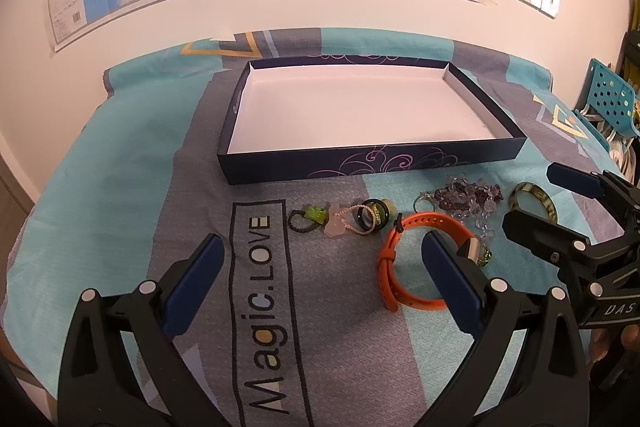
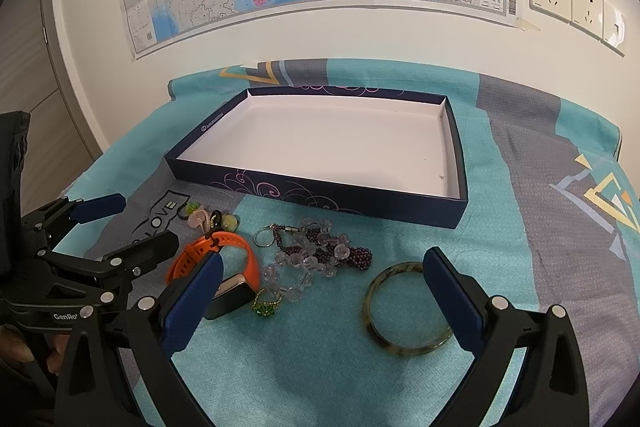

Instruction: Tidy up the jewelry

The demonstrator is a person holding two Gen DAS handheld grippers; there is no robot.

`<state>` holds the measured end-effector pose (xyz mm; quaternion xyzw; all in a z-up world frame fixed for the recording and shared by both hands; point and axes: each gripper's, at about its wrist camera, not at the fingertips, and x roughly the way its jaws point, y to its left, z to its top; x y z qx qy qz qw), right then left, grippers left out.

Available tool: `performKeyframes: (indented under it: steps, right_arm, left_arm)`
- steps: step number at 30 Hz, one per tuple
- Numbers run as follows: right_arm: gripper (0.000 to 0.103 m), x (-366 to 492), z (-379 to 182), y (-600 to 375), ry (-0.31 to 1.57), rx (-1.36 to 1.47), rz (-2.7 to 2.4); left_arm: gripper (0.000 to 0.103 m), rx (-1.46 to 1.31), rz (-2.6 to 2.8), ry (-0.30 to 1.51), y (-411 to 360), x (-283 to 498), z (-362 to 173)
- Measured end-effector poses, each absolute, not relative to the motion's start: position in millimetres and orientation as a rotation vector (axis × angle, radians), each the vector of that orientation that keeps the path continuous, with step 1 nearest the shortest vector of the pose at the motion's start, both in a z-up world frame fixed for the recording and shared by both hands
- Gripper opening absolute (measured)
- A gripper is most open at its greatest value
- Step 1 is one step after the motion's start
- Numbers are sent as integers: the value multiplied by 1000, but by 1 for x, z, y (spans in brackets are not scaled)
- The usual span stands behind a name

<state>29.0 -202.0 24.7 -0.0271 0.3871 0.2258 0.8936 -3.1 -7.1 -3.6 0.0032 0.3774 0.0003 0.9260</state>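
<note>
One shallow rectangular cardboard box [image 2: 454, 163], navy outside and white inside, lies toward the desk's far edge. On the woven cloth [image 2: 540, 227] before it lie one rubbery orange watch [image 1: 394, 267], one glossy mottled bangle [image 2: 404, 307], one clear-and-purple beaded piece [image 2: 320, 251], and small, possibly ring-like items [image 1: 372, 217]. Left gripper [image 1: 320, 279] and right gripper [image 2: 320, 291] hover with jaws wide apart, holding nothing.

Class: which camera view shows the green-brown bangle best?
The right wrist view: the bangle lies whole and close between the open right gripper fingers. The left wrist view shows it small at the edge, partly hidden by that gripper.
</note>
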Motion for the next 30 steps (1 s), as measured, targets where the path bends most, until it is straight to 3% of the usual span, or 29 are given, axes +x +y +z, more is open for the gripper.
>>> performKeyframes:
  steps: [30]
  right_arm:
    - [97, 31, 23, -205, 807, -43, 473]
  left_arm:
    - [97, 7, -8, 777, -10, -1, -5]
